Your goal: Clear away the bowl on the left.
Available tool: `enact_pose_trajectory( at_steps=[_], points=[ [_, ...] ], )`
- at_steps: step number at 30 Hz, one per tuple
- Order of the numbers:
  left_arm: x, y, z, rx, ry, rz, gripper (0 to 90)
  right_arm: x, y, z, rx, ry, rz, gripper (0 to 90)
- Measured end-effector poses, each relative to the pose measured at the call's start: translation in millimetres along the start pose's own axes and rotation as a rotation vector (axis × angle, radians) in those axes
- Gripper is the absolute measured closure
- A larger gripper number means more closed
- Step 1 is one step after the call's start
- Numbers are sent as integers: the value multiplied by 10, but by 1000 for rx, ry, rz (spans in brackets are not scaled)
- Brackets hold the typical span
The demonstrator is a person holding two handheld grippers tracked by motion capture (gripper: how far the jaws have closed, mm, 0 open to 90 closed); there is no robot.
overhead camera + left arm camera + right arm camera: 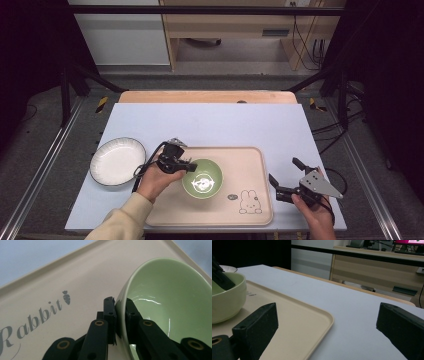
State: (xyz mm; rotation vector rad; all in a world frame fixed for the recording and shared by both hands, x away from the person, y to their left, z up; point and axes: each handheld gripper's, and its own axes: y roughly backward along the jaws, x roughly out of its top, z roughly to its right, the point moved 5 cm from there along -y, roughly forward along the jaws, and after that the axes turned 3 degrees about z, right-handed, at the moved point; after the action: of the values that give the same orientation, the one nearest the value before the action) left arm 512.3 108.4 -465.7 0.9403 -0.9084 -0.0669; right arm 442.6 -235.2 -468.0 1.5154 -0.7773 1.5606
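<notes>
Already we have the green bowl [202, 178] standing on the beige rabbit tray [250, 165], left of its middle, and our left gripper [120, 311] is clamped on the bowl's left rim, one jaw inside, one outside. Whether we are setting it down or lifting it, we cannot tell. Left of the tray sits a white plate [117, 161]. Our right gripper [284, 175] hangs wide open by the tray's near right corner, holding nothing.
</notes>
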Motion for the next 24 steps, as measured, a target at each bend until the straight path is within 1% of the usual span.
enact_pose_trajectory(
  at_steps=[3, 7, 13, 16, 19, 24],
  points=[
    [-8, -14, 2, 1, -7, -11, 829, -1, 0, 1, 0, 0, 0, 40],
    [-6, -30, 11, 3, -4, -8, 827, -1, -1, 0, 2, 0, -1, 40],
    [-10, -37, 13, 0, -10, -11, 827, -3, -2, 1, 2, 0, -1, 40],
    [-15, -44, 5, 5, -3, -8, 827, -1, 1, 3, -1, -1, -1, 40],
    [-24, -49, -10, 2, 5, -6, 827, -5, 2, 7, -5, -4, -6, 40],
    [-25, -59, -18, -3, 7, -4, 828, -4, 2, 10, -5, -4, -5, 40]
  ],
)
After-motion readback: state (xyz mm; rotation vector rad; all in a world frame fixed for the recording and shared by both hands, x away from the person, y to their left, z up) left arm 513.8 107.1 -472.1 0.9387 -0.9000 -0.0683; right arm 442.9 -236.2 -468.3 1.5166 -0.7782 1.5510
